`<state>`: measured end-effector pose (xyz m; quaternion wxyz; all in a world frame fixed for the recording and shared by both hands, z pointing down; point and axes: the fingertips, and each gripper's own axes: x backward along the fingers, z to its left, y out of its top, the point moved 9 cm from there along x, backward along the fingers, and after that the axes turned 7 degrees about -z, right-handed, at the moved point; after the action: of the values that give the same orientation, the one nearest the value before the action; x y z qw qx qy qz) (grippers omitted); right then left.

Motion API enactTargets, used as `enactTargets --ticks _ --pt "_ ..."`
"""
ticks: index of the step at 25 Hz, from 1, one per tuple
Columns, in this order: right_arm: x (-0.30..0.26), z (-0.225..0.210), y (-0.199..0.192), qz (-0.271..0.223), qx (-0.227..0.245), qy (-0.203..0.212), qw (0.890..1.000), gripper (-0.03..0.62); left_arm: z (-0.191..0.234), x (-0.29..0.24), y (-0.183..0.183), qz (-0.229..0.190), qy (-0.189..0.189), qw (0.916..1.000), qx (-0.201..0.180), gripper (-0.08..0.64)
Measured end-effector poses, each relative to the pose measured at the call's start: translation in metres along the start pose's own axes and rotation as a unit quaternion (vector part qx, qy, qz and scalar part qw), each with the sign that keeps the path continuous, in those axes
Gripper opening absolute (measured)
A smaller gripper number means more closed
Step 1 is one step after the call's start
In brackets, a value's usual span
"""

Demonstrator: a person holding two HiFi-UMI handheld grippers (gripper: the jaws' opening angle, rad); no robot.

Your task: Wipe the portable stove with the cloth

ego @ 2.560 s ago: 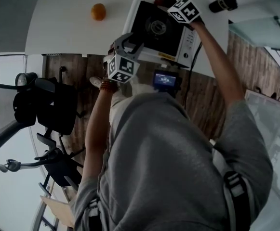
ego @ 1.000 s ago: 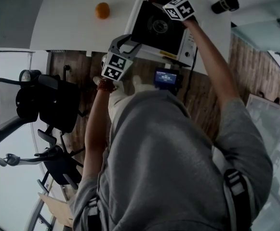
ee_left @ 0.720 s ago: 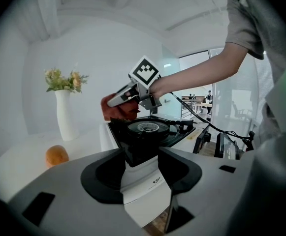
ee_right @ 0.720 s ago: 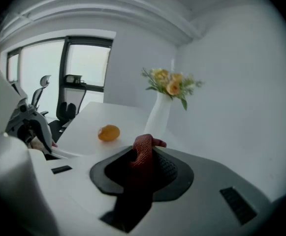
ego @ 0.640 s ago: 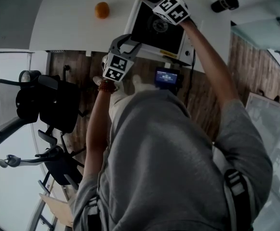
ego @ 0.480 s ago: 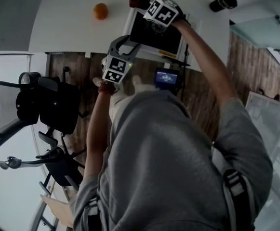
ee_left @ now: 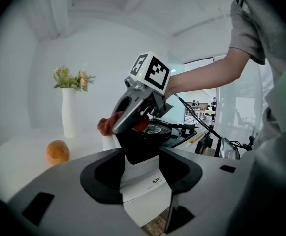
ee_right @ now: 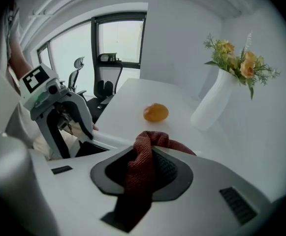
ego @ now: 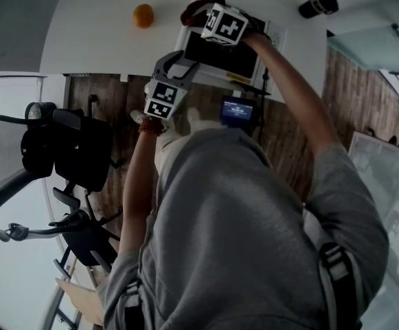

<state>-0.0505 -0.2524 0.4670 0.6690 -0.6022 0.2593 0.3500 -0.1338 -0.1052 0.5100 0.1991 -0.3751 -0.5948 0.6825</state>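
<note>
The portable stove [ego: 220,52], white with a black top, sits on the white table [ego: 96,36]. My left gripper [ego: 177,62] grips its near left corner; in the left gripper view the stove's white body [ee_left: 143,183] fills the gap between the jaws of the left gripper [ee_left: 142,155]. My right gripper [ego: 203,14] is shut on a red cloth [ego: 191,9] over the stove's far left corner. In the right gripper view the cloth [ee_right: 140,178] hangs between the jaws of the right gripper [ee_right: 143,156]. The right gripper [ee_left: 133,117] also shows over the burner [ee_left: 155,130].
An orange [ego: 143,16] lies left of the stove, and a white vase [ee_right: 216,100] with flowers stands beyond it. A black cylinder [ego: 318,3] lies at the table's far right. A small lit screen [ego: 236,110] sits by the table's near edge. An office chair [ego: 62,150] stands at the left.
My right gripper has swept the cloth leftward across the stove top, from its far right corner to its far left corner. The left gripper has stayed on the near left corner.
</note>
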Motion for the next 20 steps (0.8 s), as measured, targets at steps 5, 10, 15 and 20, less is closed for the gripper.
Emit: enactTargets --ticks 5,10,15,20 --pt "0.001 0.025 0.003 -0.026 -0.029 0.040 0.998 0.094 0.000 0.001 -0.001 -0.002 0.000 1.0000 0.002 0.229" --pt "0.003 0.049 0.011 -0.008 -0.015 0.099 0.995 0.077 0.001 0.001 -0.001 0.001 0.000 1.0000 0.002 0.227" --pt "0.004 0.052 0.014 -0.024 0.022 0.106 0.994 0.083 0.000 0.002 -0.001 0.006 -0.002 1.0000 0.005 0.227" --pt "0.057 0.046 0.002 -0.174 -0.048 0.015 0.984 0.087 0.002 0.001 0.000 0.008 -0.004 1.0000 0.004 0.227"
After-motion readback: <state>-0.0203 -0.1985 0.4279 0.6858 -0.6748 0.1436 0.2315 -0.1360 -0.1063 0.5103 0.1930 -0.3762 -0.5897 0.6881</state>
